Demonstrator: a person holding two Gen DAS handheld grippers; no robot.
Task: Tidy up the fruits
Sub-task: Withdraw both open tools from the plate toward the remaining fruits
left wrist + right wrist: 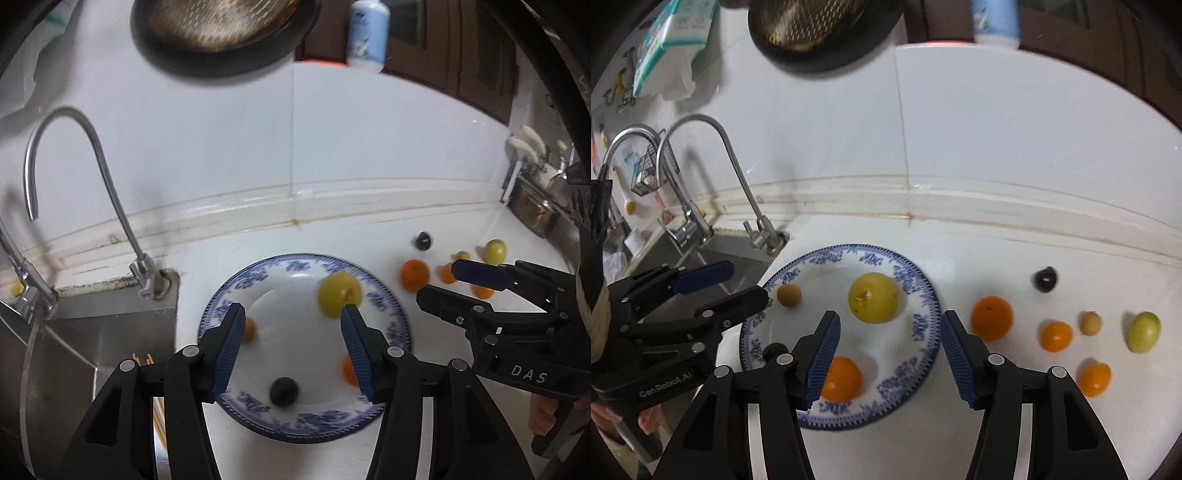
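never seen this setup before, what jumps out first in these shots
The blue-and-white plate on the white counter beside the sink catches the eye, holding a large yellow fruit, an orange one, a small tan one and a dark one. To its right, loose fruits lie scattered on the counter, the biggest an orange. Both the left gripper and right gripper hang open and empty over the plate.

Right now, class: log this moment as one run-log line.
left claw: open, empty | right claw: open, empty | plate: four fruits | counter: six fruits
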